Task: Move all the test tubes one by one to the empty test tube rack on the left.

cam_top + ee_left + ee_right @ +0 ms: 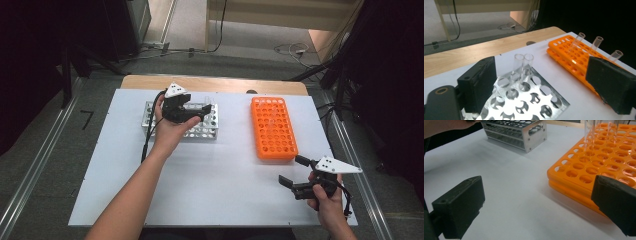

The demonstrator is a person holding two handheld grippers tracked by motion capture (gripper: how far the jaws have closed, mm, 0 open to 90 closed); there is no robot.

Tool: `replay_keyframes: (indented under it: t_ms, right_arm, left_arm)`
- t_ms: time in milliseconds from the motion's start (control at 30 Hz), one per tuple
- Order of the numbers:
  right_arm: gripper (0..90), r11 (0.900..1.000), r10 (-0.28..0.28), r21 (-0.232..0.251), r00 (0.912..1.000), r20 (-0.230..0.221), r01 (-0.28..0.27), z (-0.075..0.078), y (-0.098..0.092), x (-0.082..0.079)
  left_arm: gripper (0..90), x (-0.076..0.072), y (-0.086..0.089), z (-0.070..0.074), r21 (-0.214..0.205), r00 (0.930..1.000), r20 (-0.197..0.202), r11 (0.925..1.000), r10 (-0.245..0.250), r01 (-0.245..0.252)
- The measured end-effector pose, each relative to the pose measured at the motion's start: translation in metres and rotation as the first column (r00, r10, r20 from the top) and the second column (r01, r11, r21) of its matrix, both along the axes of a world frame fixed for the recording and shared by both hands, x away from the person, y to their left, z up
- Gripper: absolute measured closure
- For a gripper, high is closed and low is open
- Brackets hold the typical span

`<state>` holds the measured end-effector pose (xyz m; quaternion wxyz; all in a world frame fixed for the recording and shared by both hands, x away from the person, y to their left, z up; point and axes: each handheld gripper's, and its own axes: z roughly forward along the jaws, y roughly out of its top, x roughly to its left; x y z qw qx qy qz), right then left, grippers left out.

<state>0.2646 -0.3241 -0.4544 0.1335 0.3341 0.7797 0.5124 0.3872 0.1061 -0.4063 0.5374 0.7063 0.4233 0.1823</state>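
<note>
A metal tube rack (206, 129) stands at the back left of the white table, and an orange tube rack (272, 127) lies at the back right. My left gripper (199, 112) hovers over the metal rack with its jaws wide apart. In the left gripper view, two clear tubes (523, 65) stand upright in the metal rack (524, 97) beyond the open jaws, untouched. Three clear tubes (596, 43) stand in the orange rack (571, 56). My right gripper (292, 172) rests open near the front right, its jaws pointing toward the orange rack (599, 167), nothing between them.
The white board (220, 185) has bare room across its middle and front. A wooden table edge (215, 83) runs behind it. Cables lie on the floor beyond. Dark stands flank both sides.
</note>
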Motion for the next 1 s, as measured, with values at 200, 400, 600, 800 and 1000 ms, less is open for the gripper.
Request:
replay_keyframes:
  t_ms: [200, 400, 600, 800, 1000]
  right_arm:
    - [0.0, 1.0, -0.003, 0.003, 1.0, -0.001, 0.003, 0.003, 0.003, 0.002]
    - [0.0, 1.0, -0.002, 0.004, 1.0, 0.002, 0.002, 0.007, 0.009, 0.006]
    - [0.0, 0.9999, -0.013, 0.011, 0.9999, 0.005, 0.013, 0.012, 0.014, 0.015]
    - [0.0, 0.9995, -0.029, 0.013, 0.9995, 0.012, 0.029, 0.018, 0.018, 0.025]
    - [0.0, 0.9986, -0.05, 0.017, 0.9986, 0.02, 0.049, 0.025, 0.021, 0.038]
  left_arm:
    - [0.0, -0.022, 0.002, 0.0, -0.013, 0.9986, 0.011, 0.9985, -0.053, 0.053]
    - [0.0, -0.042, 0.004, 0.002, -0.014, 0.9965, 0.036, 0.9971, -0.075, 0.075]
    - [0.0, -0.063, 0.004, 0.005, -0.008, 0.9942, 0.065, 0.9962, -0.086, 0.087]
    - [0.0, -0.081, 0.004, 0.001, 0.01, 0.9932, 0.074, 0.9959, -0.09, 0.09]
    - [0.0, -0.095, 0.008, -0.006, -0.006, 0.9937, 0.067, 0.9958, -0.09, 0.091]
